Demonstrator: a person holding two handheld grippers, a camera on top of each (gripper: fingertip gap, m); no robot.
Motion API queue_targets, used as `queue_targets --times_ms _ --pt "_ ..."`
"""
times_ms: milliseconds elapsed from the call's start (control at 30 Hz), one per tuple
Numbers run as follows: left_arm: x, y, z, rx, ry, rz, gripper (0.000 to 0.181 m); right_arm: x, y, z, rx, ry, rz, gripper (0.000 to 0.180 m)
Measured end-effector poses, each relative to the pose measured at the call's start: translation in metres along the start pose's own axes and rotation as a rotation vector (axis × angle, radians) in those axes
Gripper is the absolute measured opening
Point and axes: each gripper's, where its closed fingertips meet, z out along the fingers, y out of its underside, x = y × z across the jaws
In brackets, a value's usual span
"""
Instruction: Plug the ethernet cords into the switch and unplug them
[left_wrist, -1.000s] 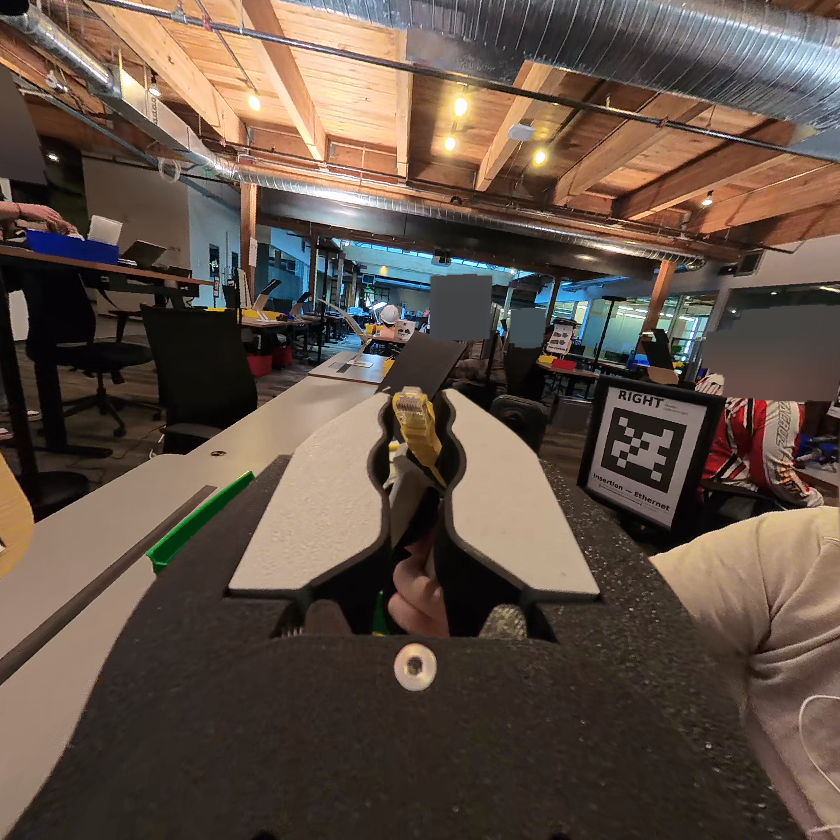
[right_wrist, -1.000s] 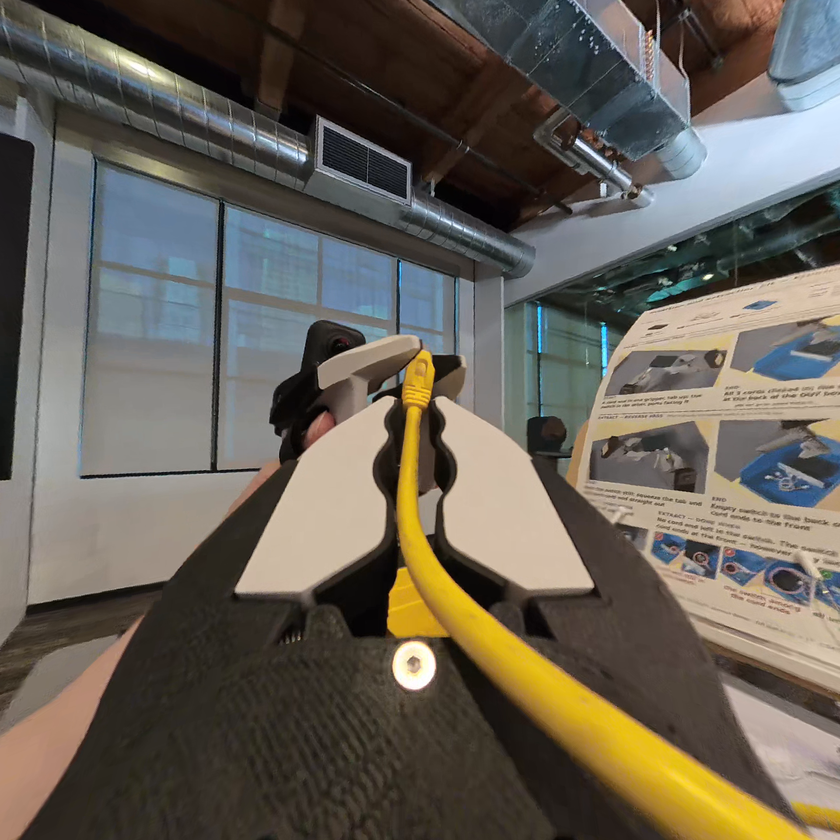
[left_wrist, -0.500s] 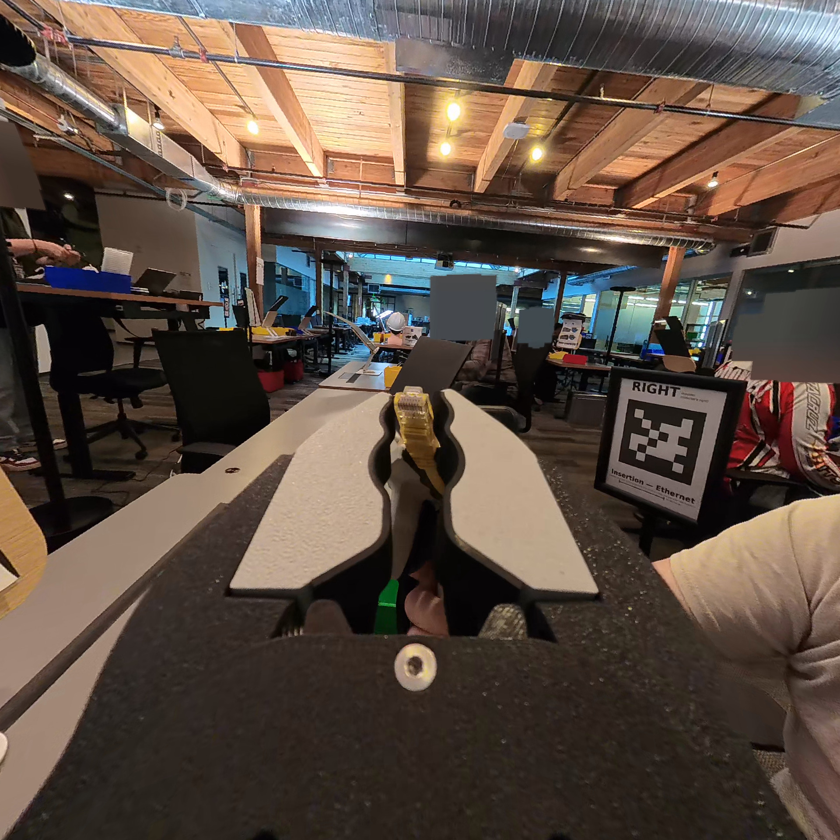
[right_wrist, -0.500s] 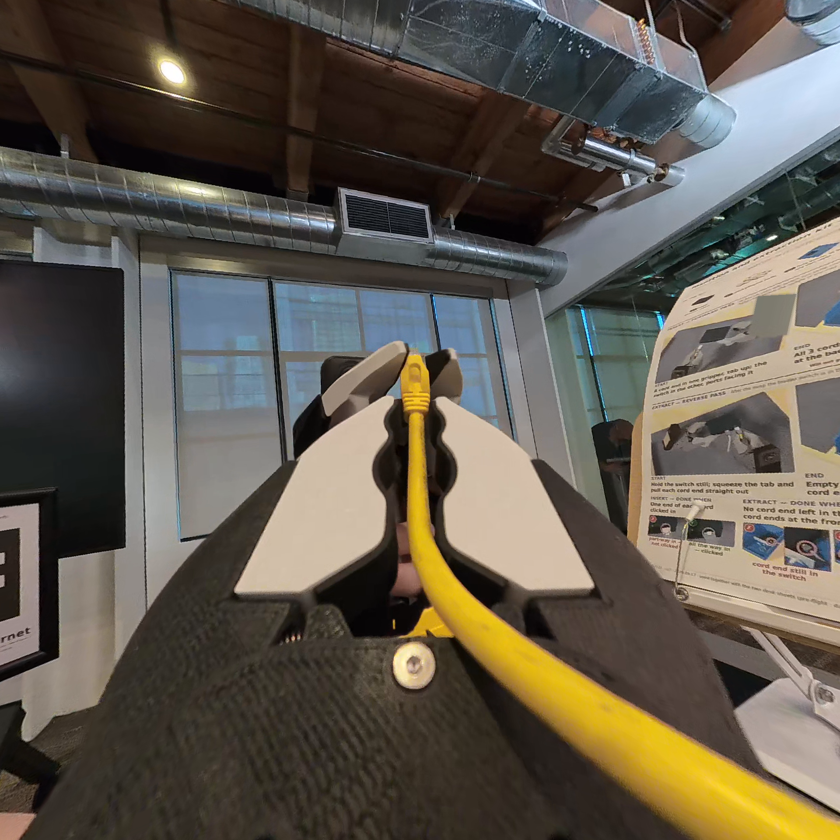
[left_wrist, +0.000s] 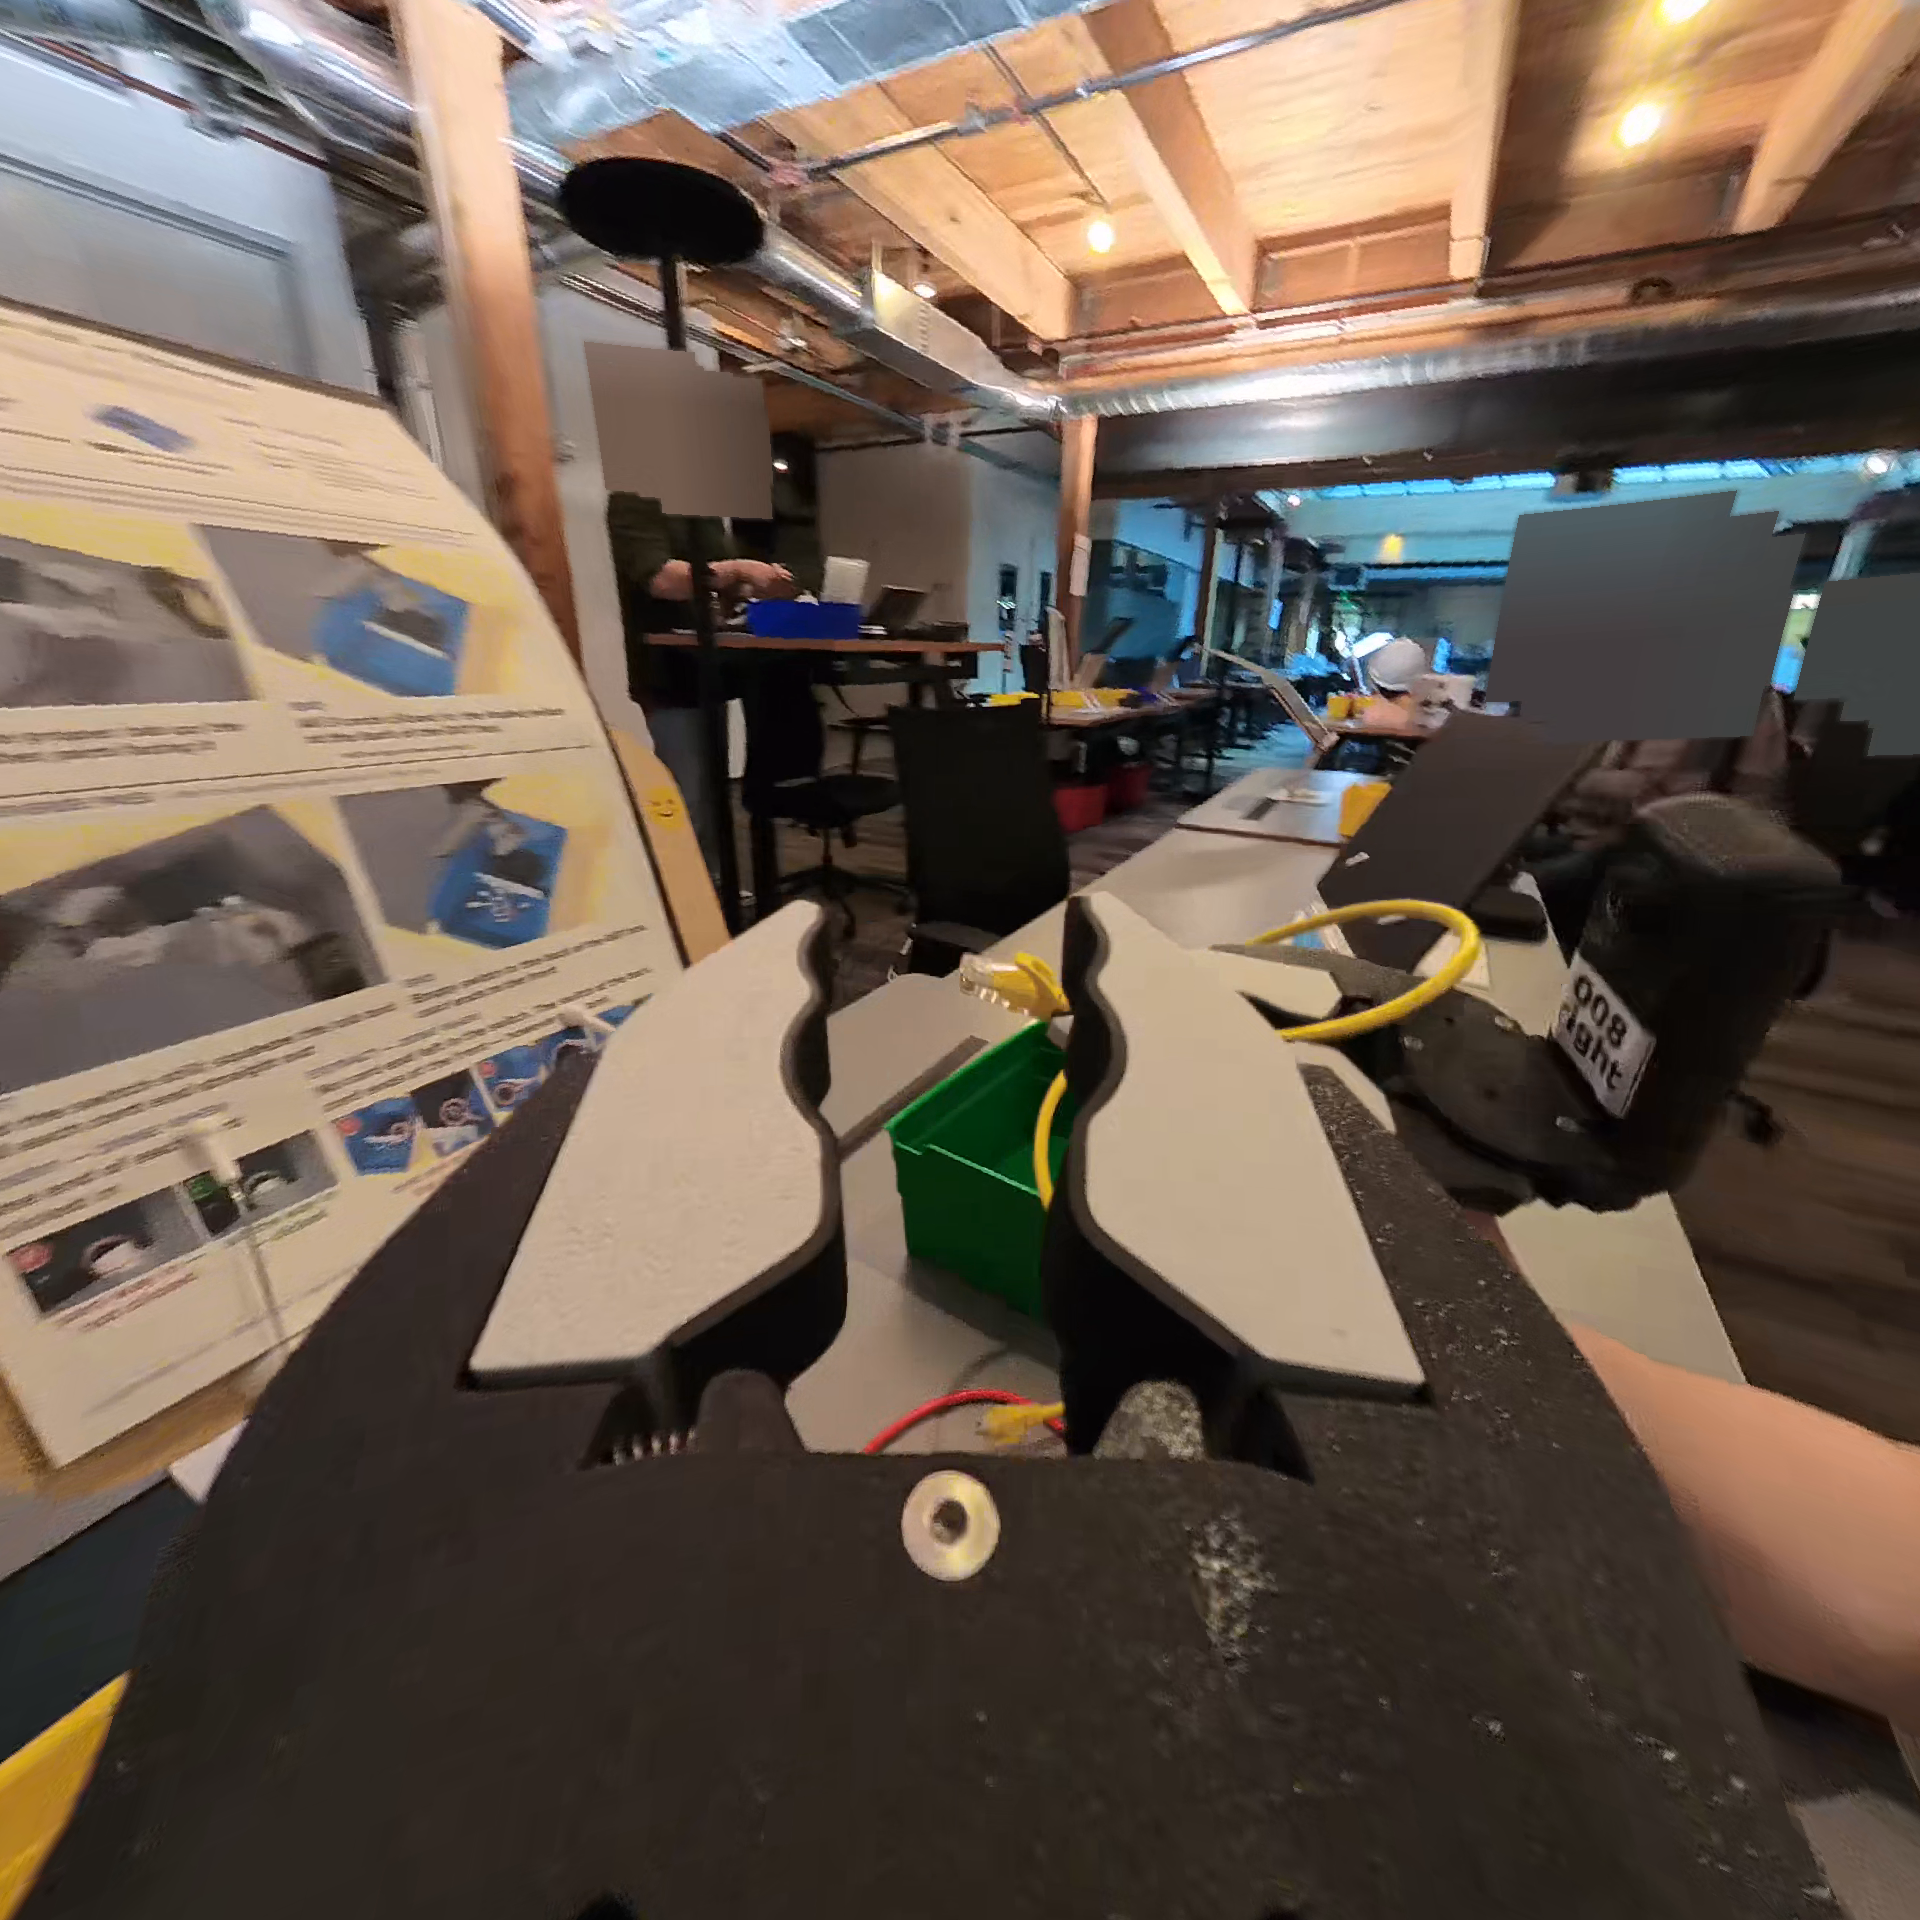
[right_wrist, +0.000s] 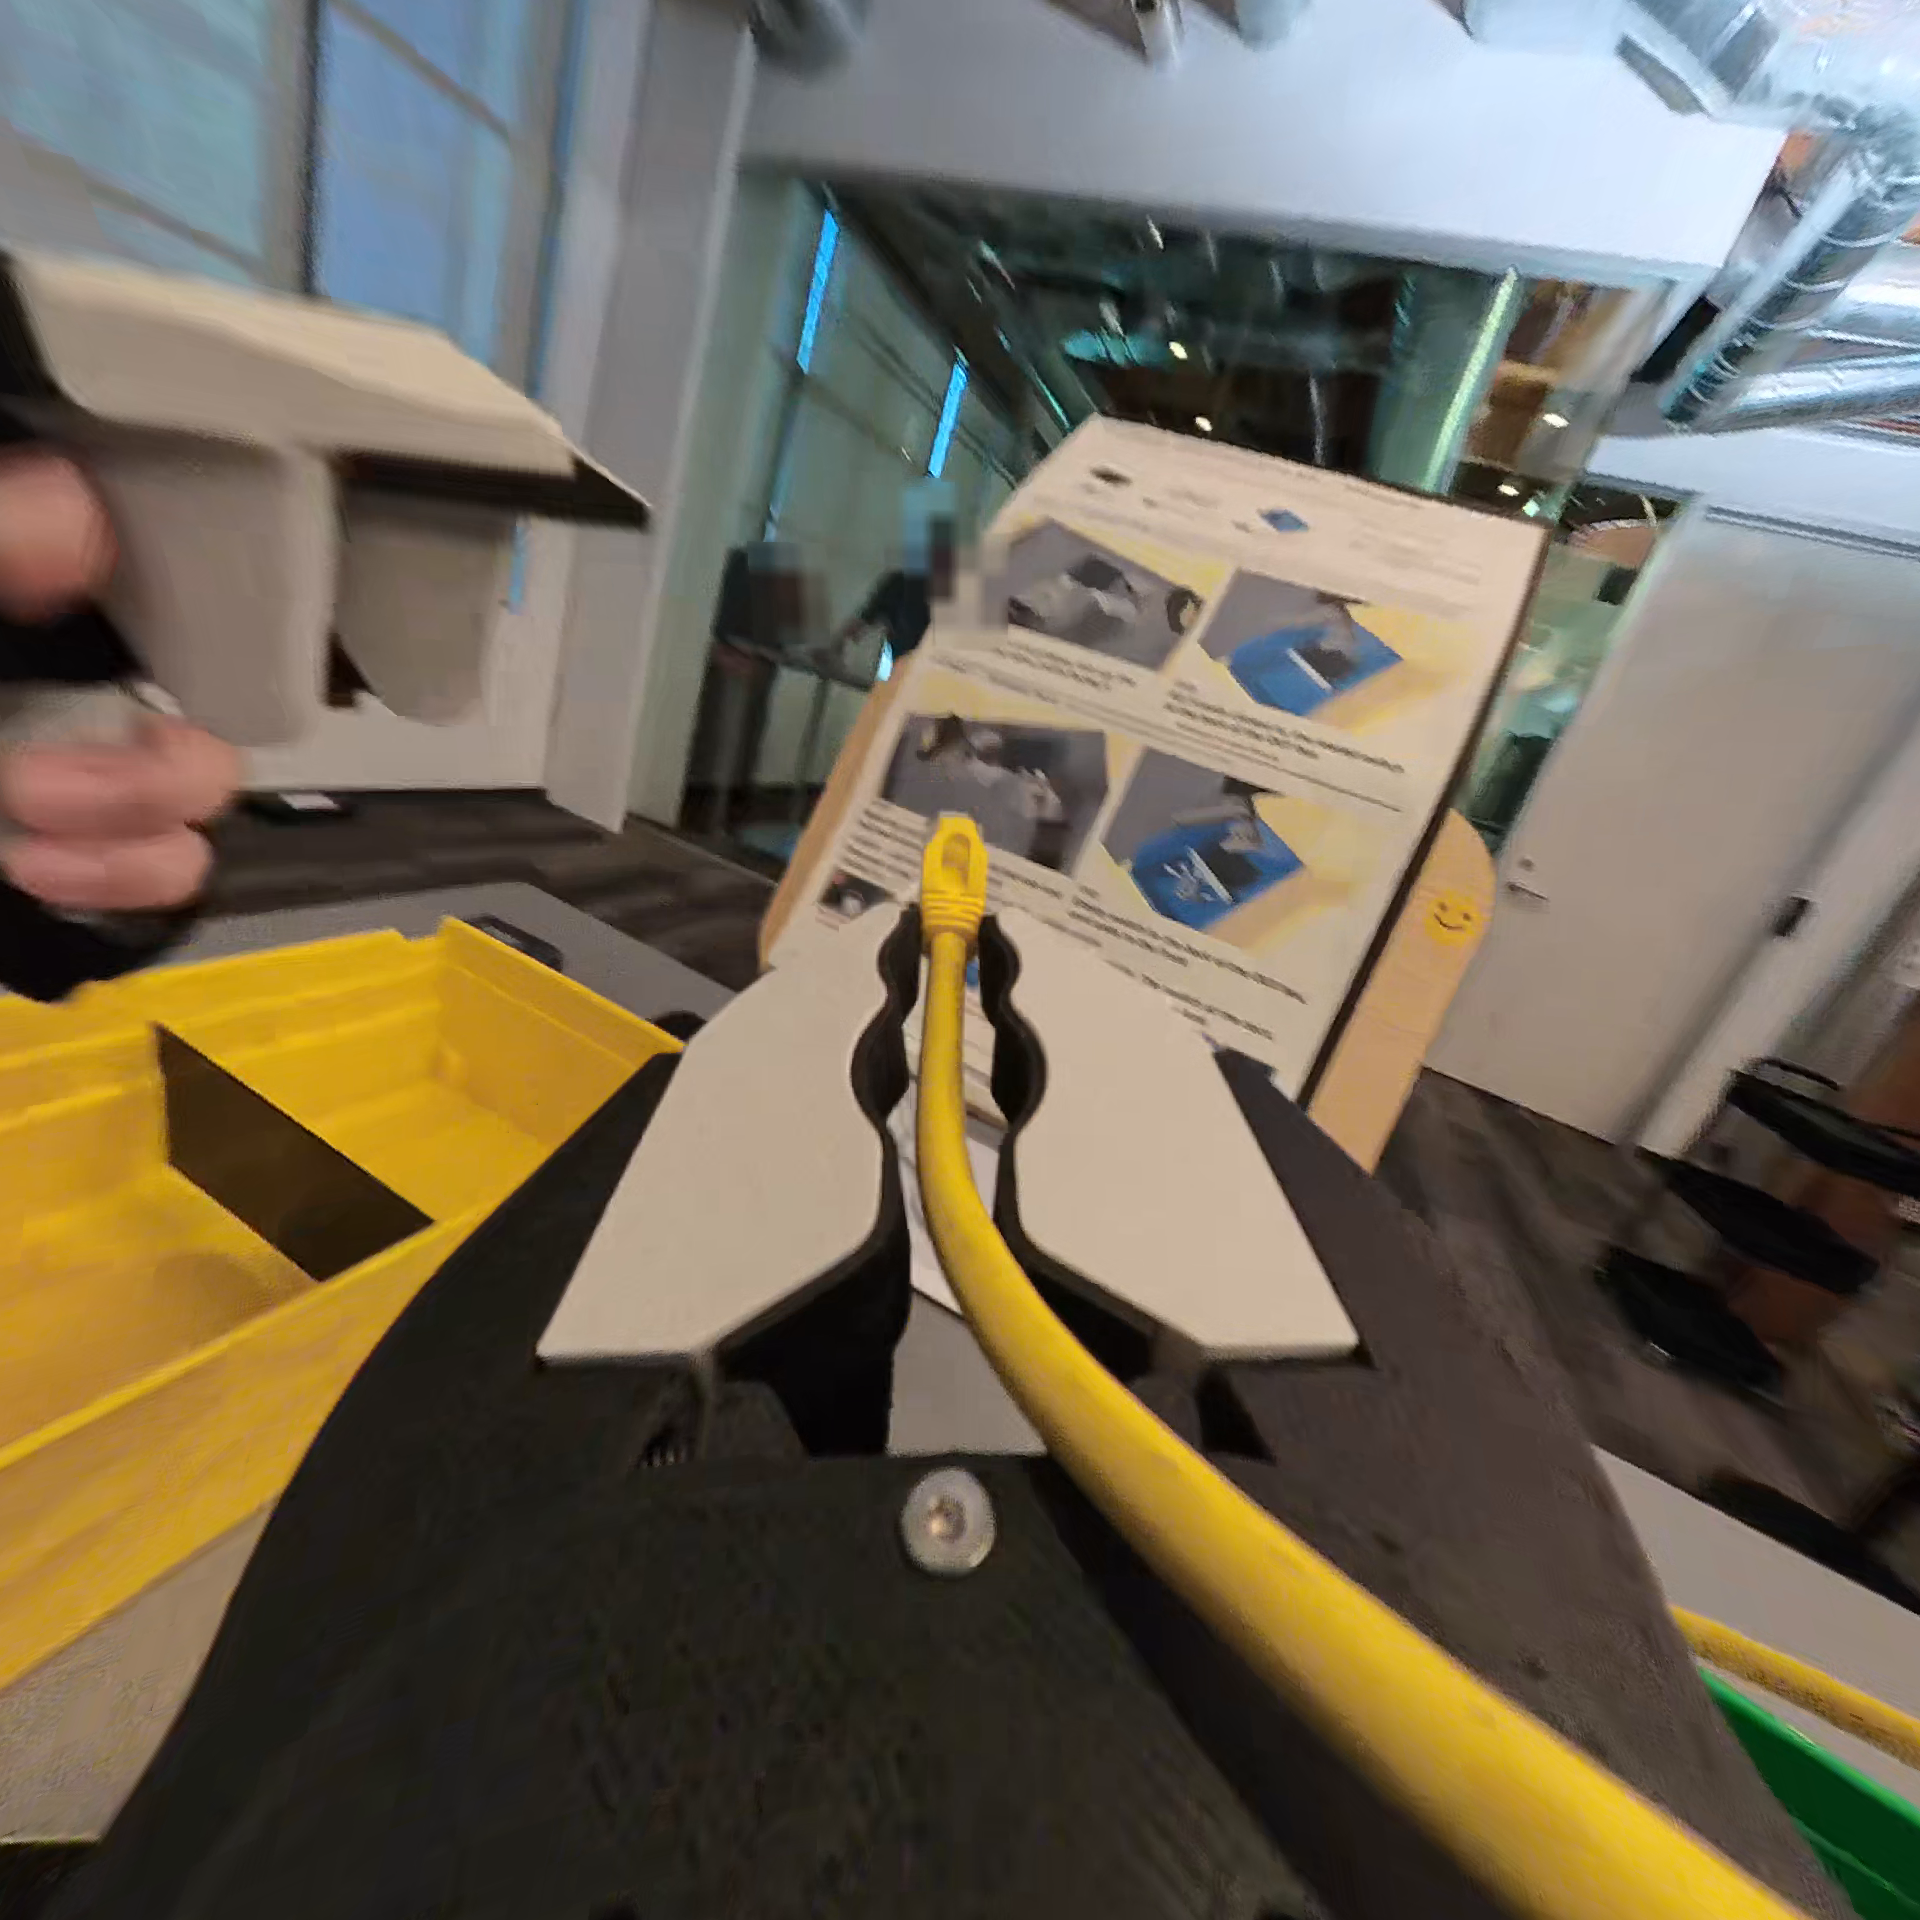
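My left gripper (left_wrist: 945, 914) is open and empty, its jaws wide apart. Past its tips, the yellow ethernet plug (left_wrist: 1003, 982) juts out of my right gripper, whose black body (left_wrist: 1507, 1060) shows at the right. In the right wrist view my right gripper (right_wrist: 945, 925) is shut on the yellow cord (right_wrist: 966, 1174), with the plug (right_wrist: 956, 857) sticking out beyond the tips. The left gripper's pale fingers (right_wrist: 260, 364) hang blurred at the upper left. The switch is not in view.
A green bin (left_wrist: 966, 1164) stands on the grey table (left_wrist: 914, 1340) under my left gripper. A red cable (left_wrist: 935, 1408) and another yellow plug (left_wrist: 1013, 1423) lie near it. A yellow bin (right_wrist: 312, 1091) is at the left. An instruction board (right_wrist: 1195, 779) stands behind. Tip to tip, the grippers are about 10 cm apart.
My left gripper has opened and let go of the yellow plug. Both grippers have swung down towards the table. The right gripper still holds the yellow cord.
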Motion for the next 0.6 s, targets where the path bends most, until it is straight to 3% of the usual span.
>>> queue_targets --times_ms 233,433,600 --pt "-0.018 -0.008 -0.019 -0.013 -0.161 -0.002 0.041 0.016 0.035 0.01 -0.122 0.049 -0.009 0.012" --pt "-0.008 0.002 -0.016 -0.088 -0.179 0.006 0.041 0.021 0.044 0.014 -0.141 0.039 -0.002 0.012" --pt "-0.005 0.026 -0.014 -0.267 -0.287 -0.002 0.036 0.018 0.043 0.014 -0.13 0.02 -0.024 0.012"
